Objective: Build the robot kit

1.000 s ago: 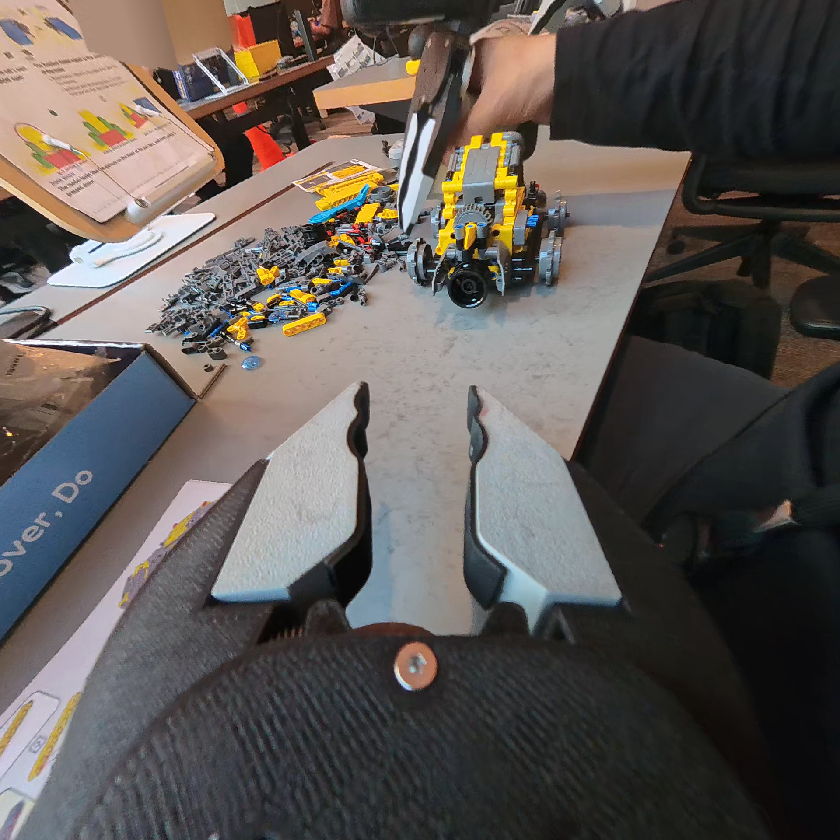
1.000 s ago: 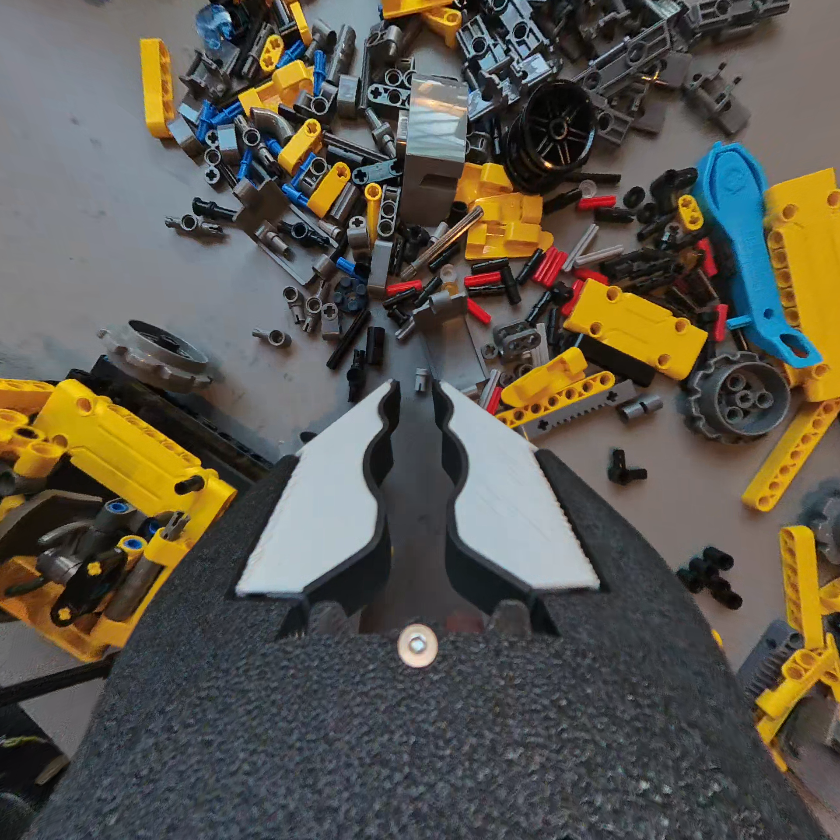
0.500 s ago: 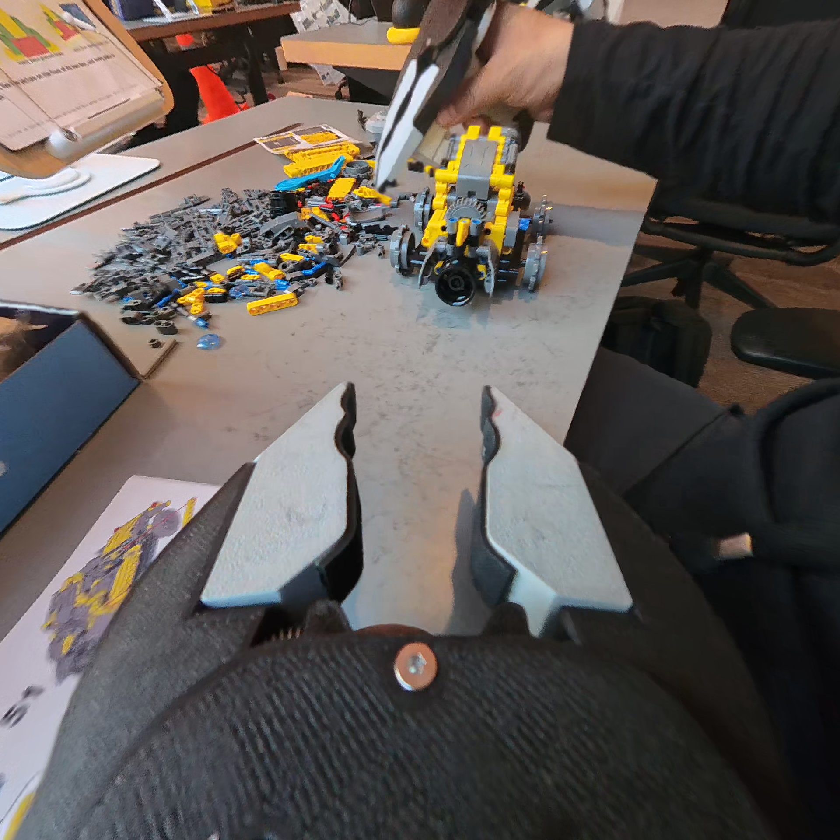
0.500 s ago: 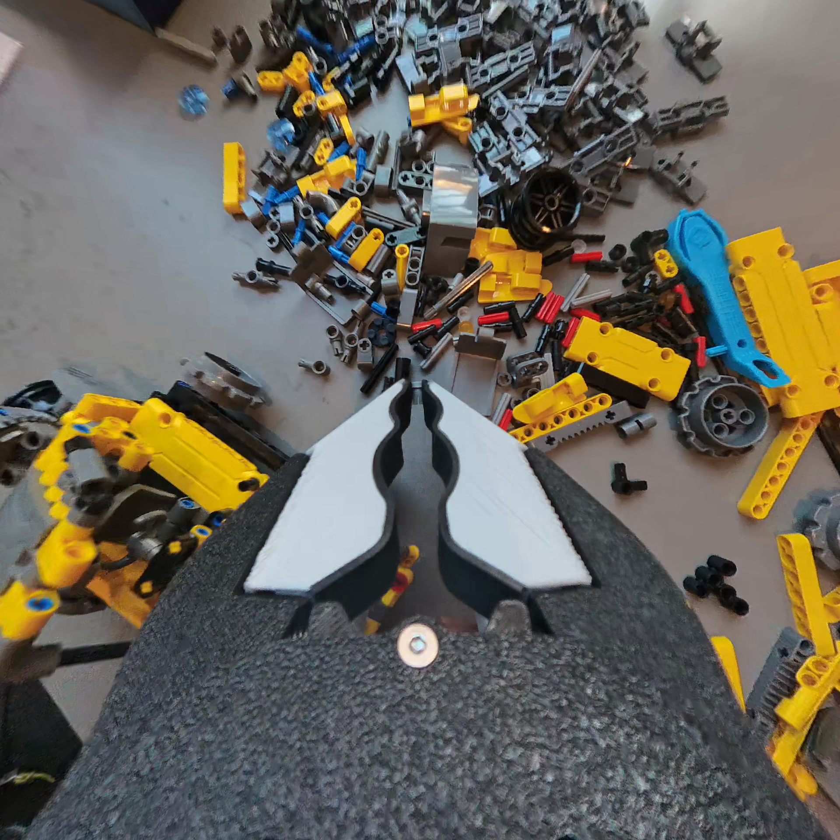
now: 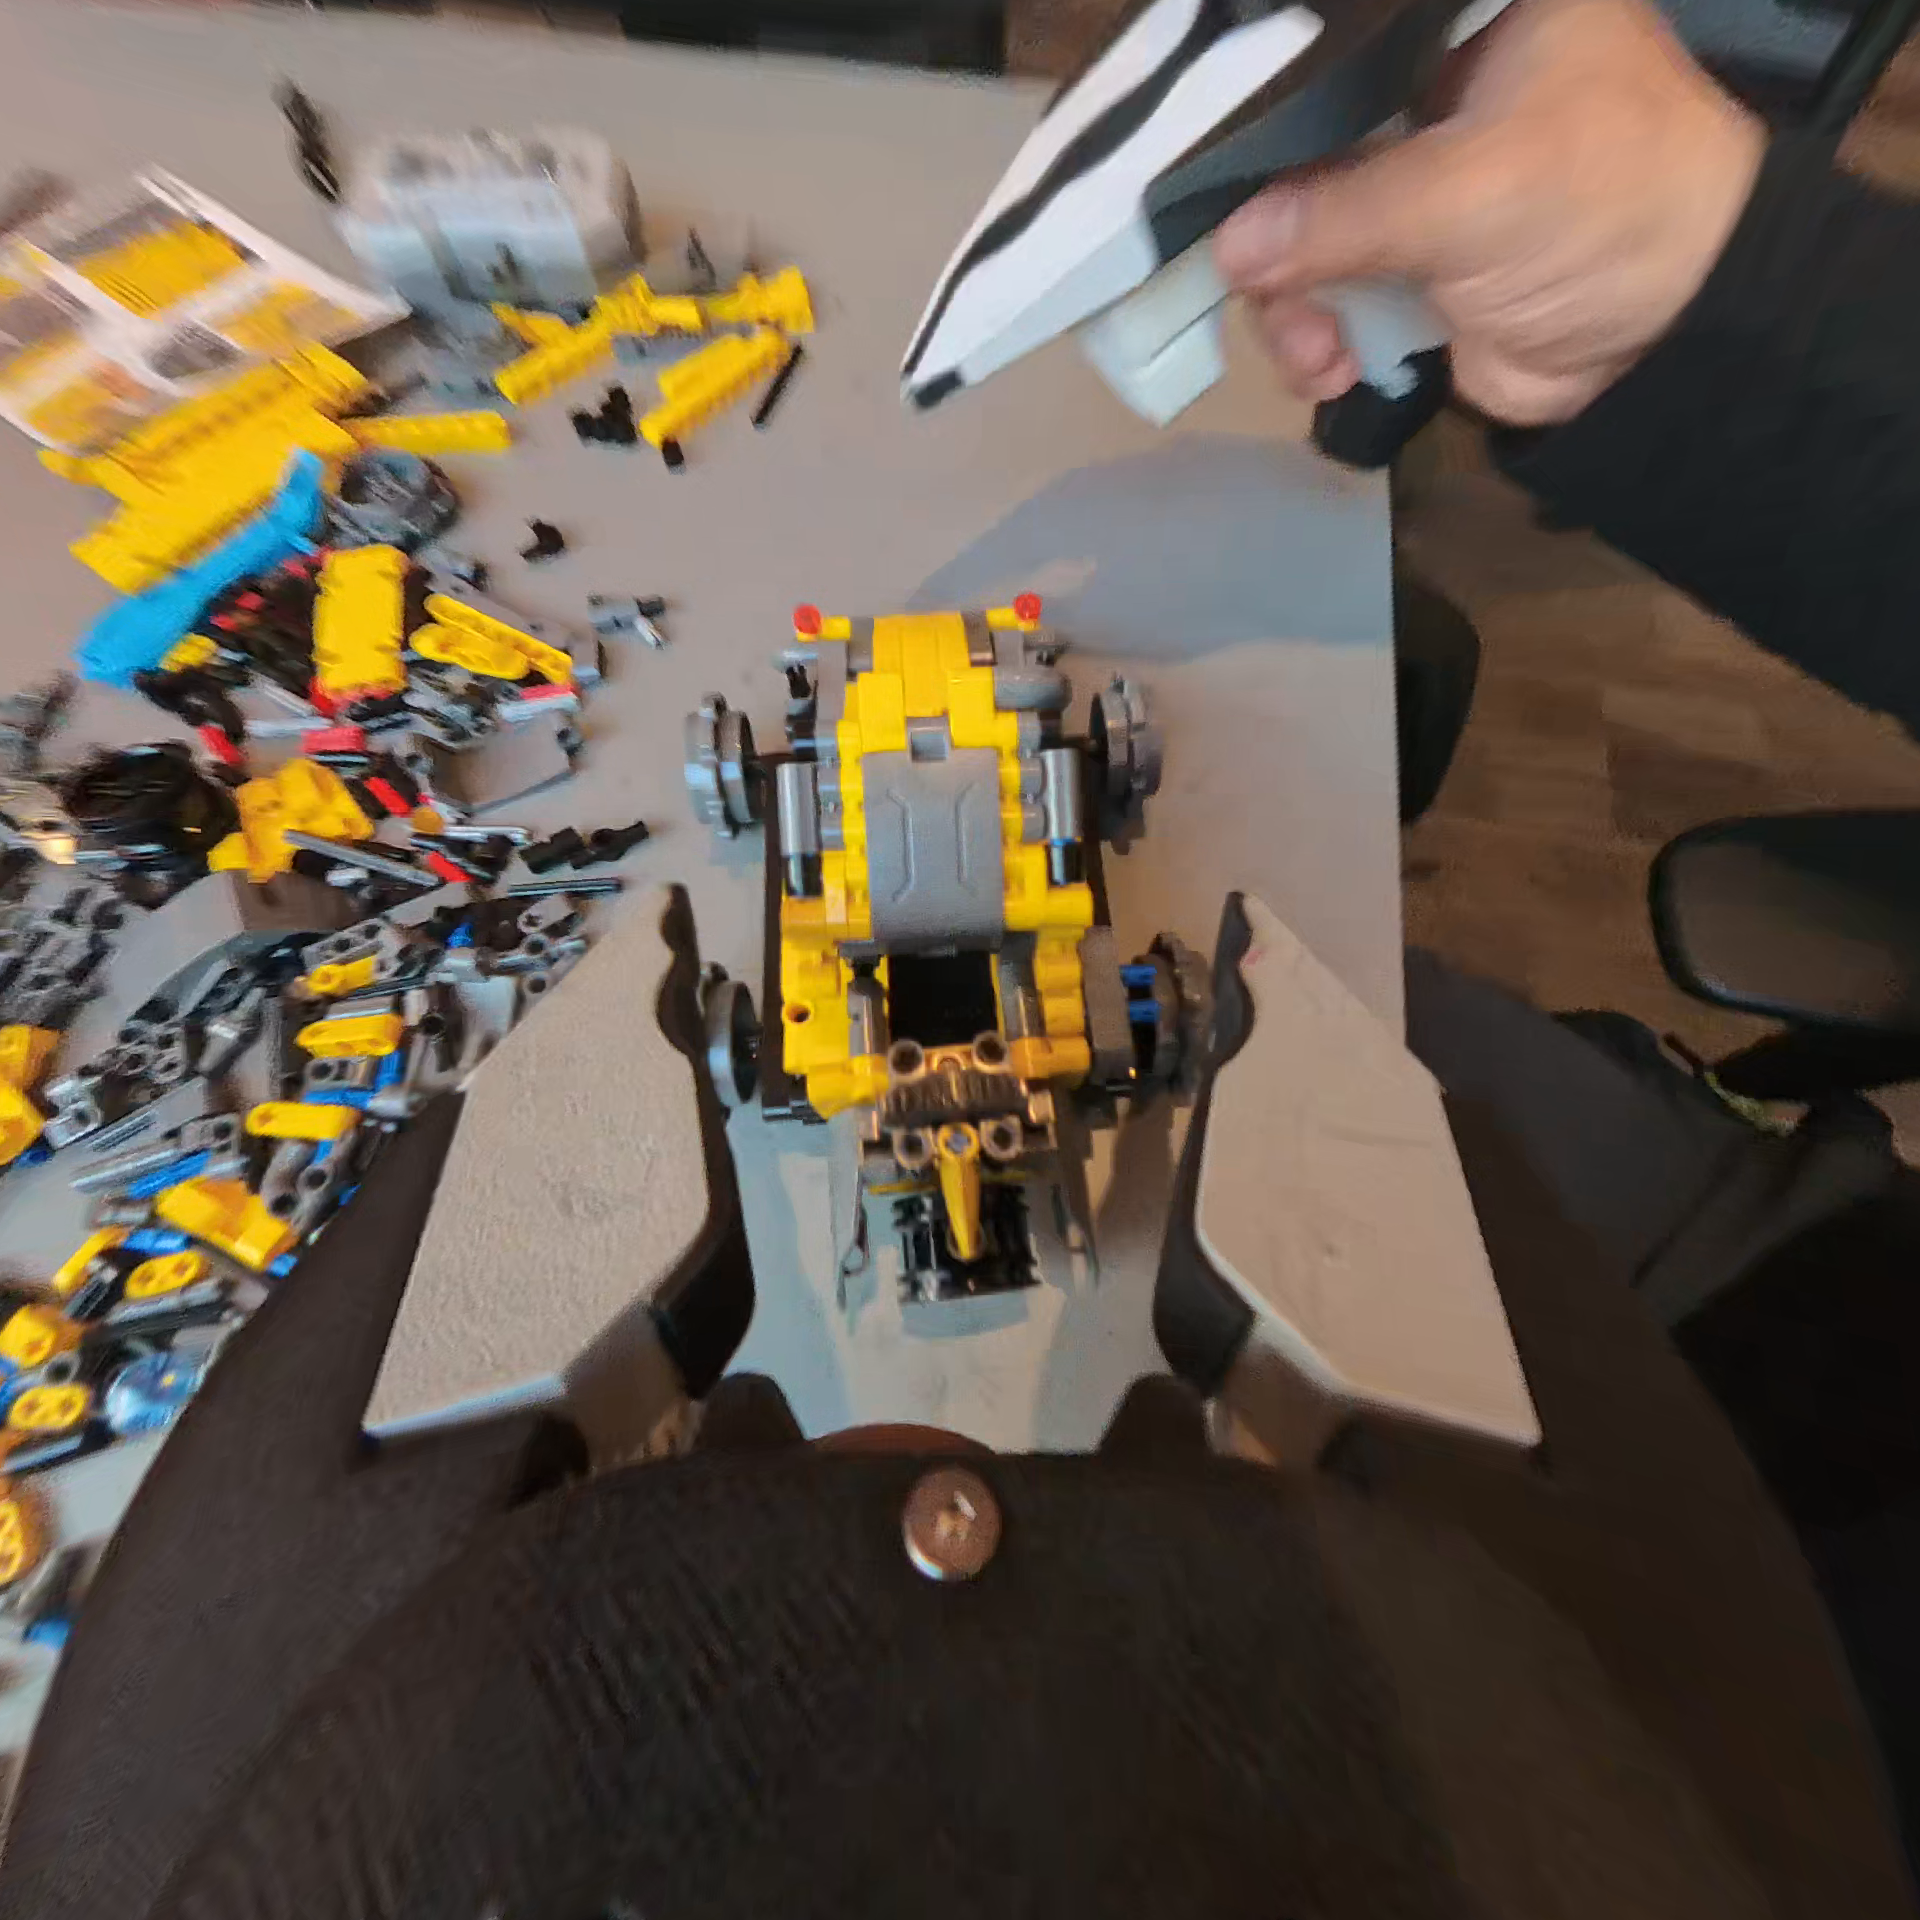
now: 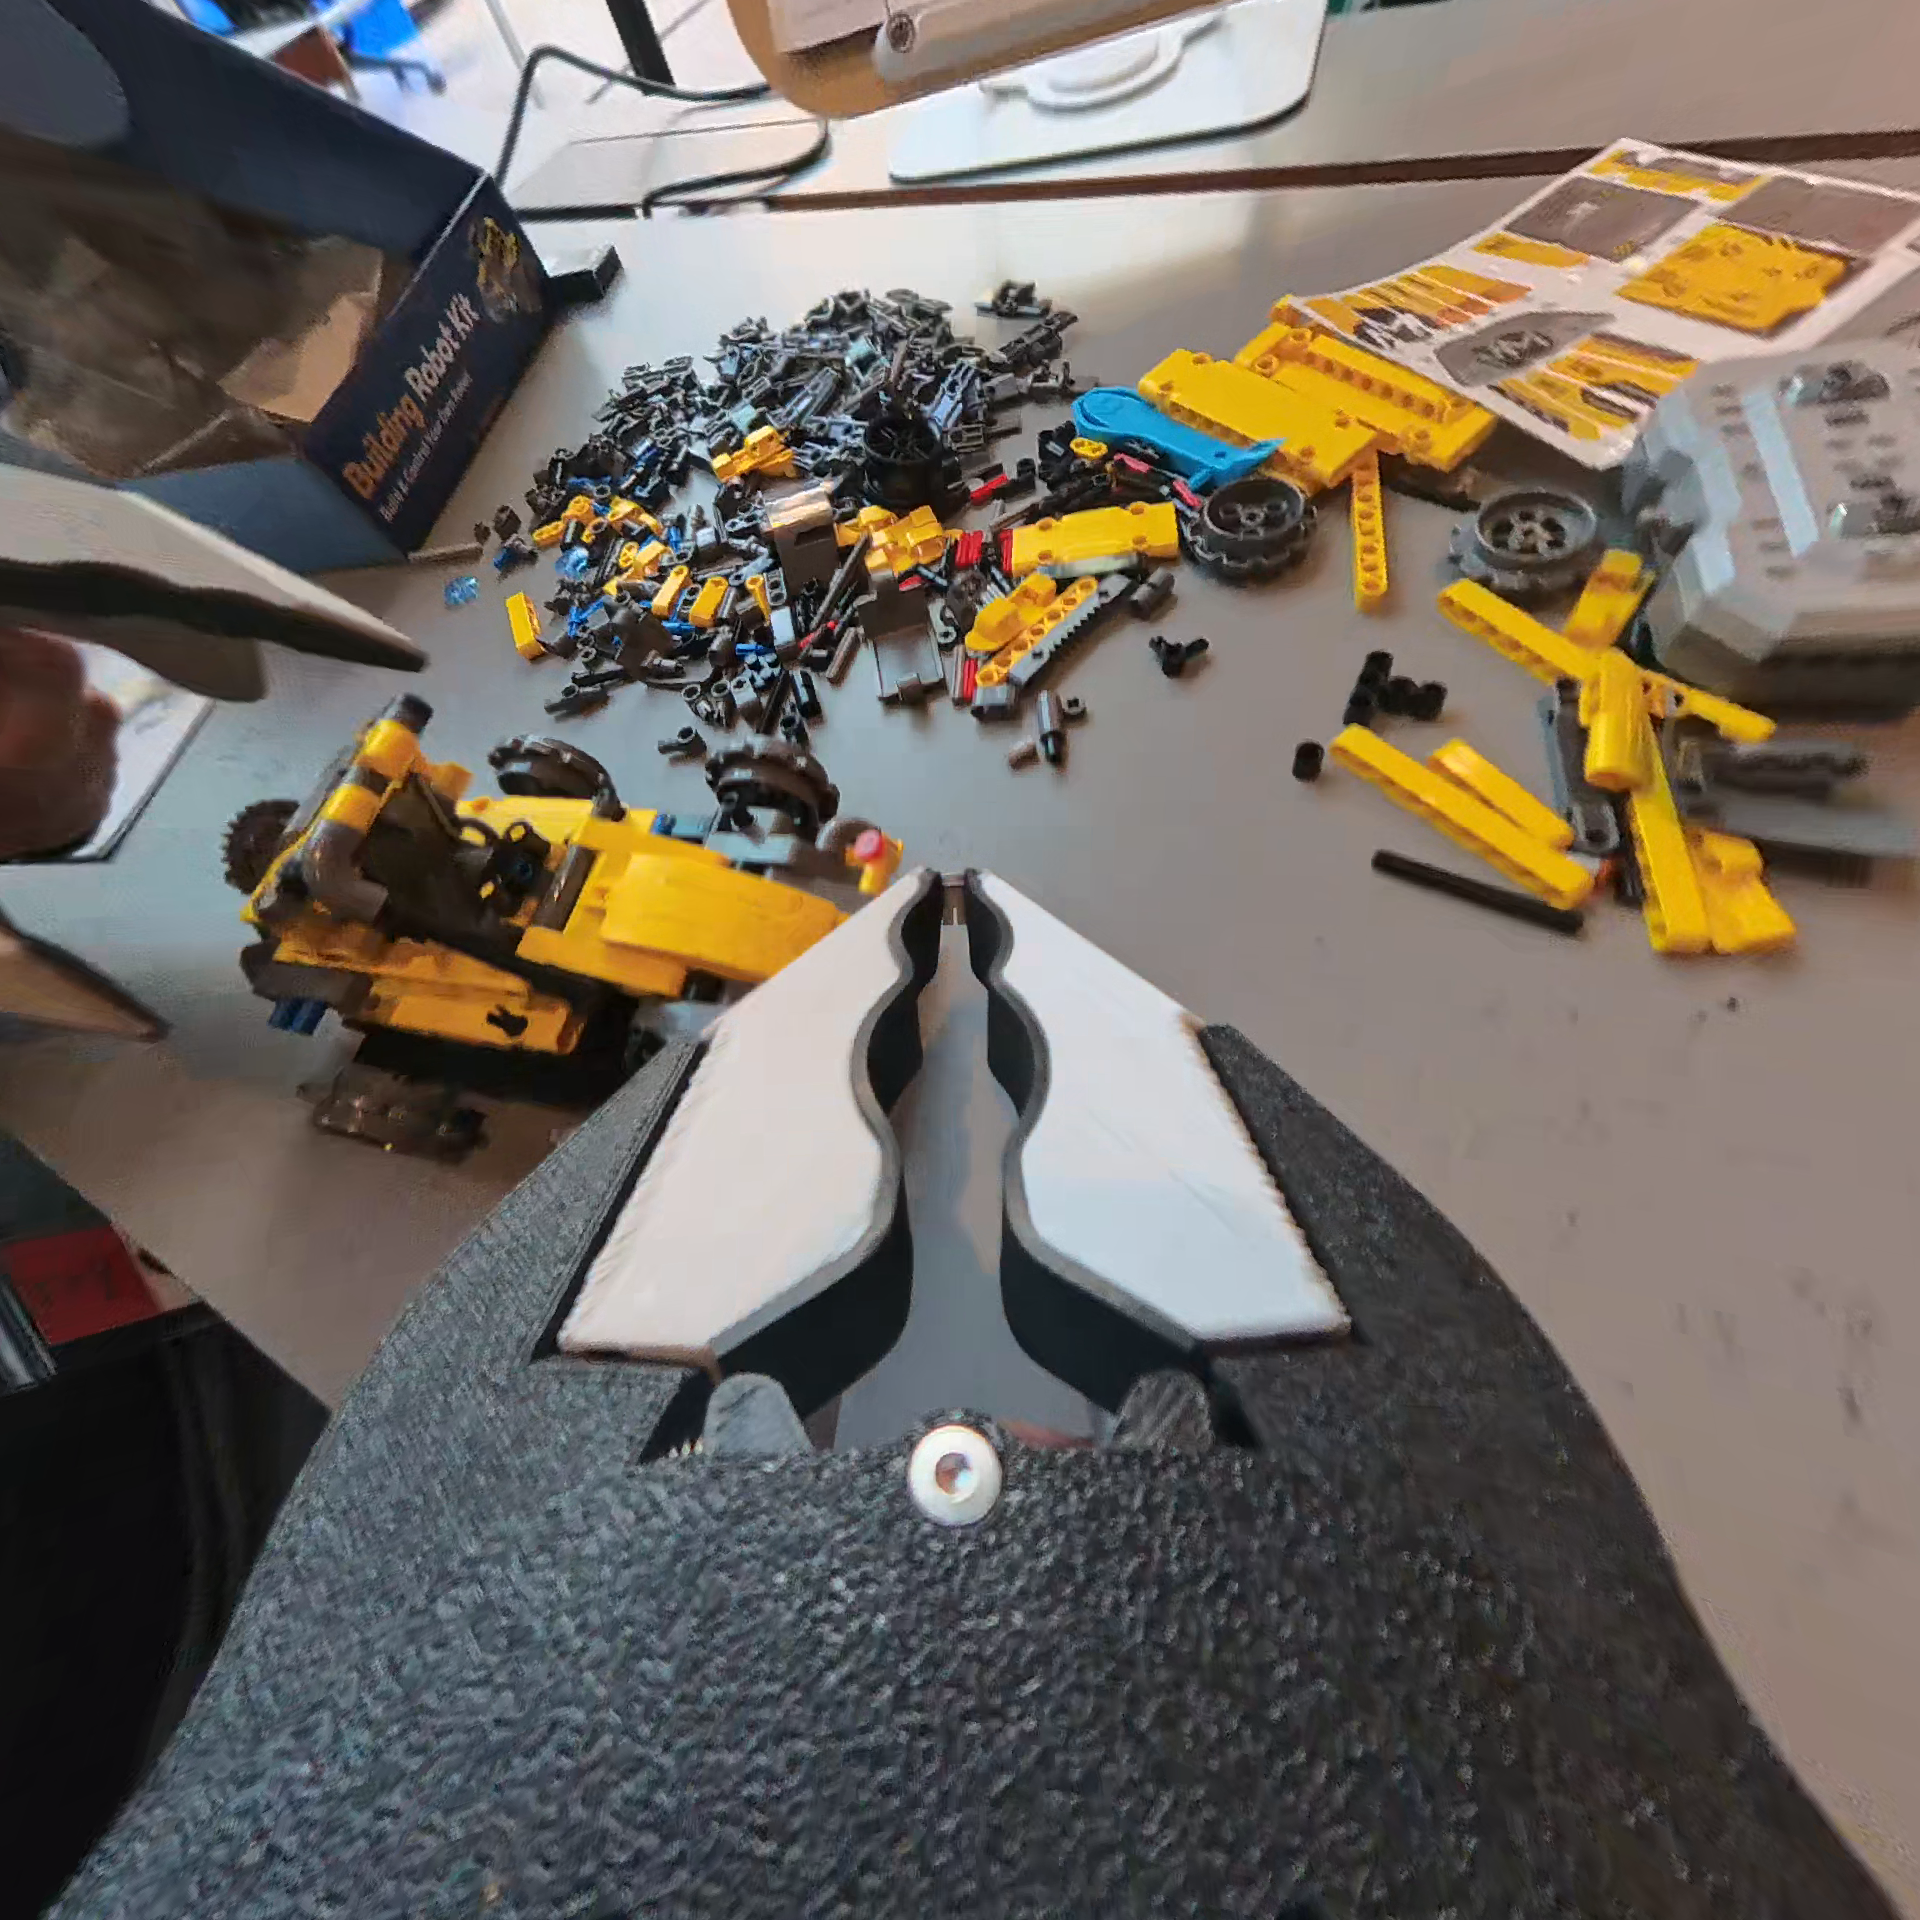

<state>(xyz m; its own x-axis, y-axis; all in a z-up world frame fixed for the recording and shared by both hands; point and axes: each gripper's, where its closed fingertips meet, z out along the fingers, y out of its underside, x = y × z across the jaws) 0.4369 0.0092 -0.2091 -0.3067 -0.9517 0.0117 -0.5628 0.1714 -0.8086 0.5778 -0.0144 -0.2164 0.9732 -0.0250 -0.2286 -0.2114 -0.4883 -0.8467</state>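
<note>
Only R view shows right claw [image 6: 953, 891] pinching maybe a pin.

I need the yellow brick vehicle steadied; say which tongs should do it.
Left. The left tongs are open and straddle the yellow brick vehicle, while the right tongs are shut on a tiny grey pin above bare table.

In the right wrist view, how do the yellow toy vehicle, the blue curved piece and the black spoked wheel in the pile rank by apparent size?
1. Yellow toy vehicle, clearly largest, though it is nearest the camera.
2. Blue curved piece.
3. Black spoked wheel, somewhat smaller than the blue piece; both lie about equally far away.
</note>
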